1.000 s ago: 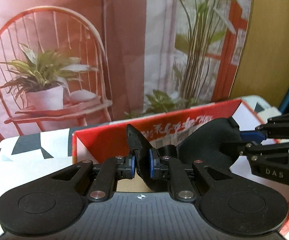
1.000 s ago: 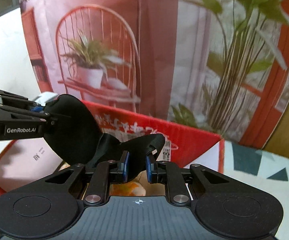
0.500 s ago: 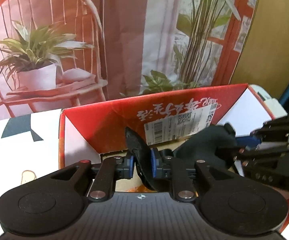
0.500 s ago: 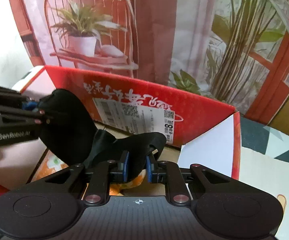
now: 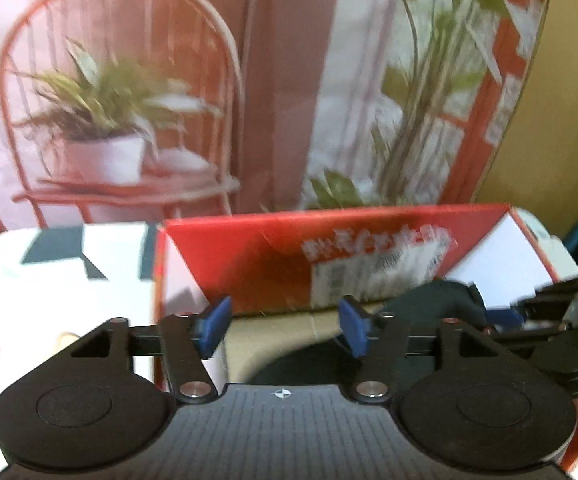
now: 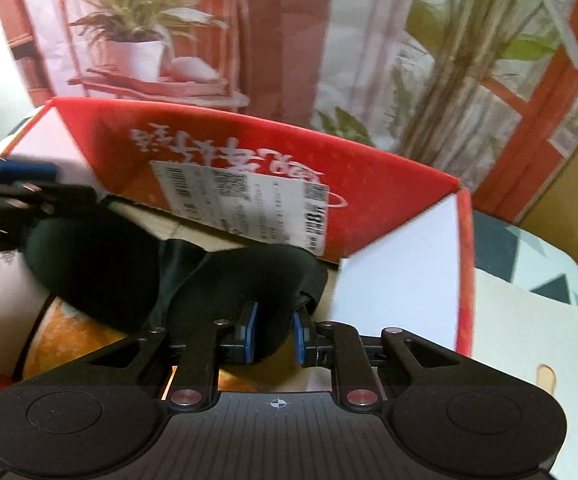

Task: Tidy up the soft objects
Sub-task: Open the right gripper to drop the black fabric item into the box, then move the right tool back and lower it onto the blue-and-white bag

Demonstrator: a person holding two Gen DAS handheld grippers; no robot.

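Placing step, halfway through release. Left gripper (image 5: 285, 330) jaws just sprung apart, nothing between the pads now. Right gripper (image 6: 272, 338) clamped narrow on one end of the black mask (image 6: 129, 264). Mask draped low inside the red box (image 6: 369, 184), over something orange (image 6: 69, 336) on the box floor; far end free below the left fingers. Next, by judgement: open right jaws so the mask drops flat, then lift both grippers straight up, clear of the box walls, without snagging the strap.
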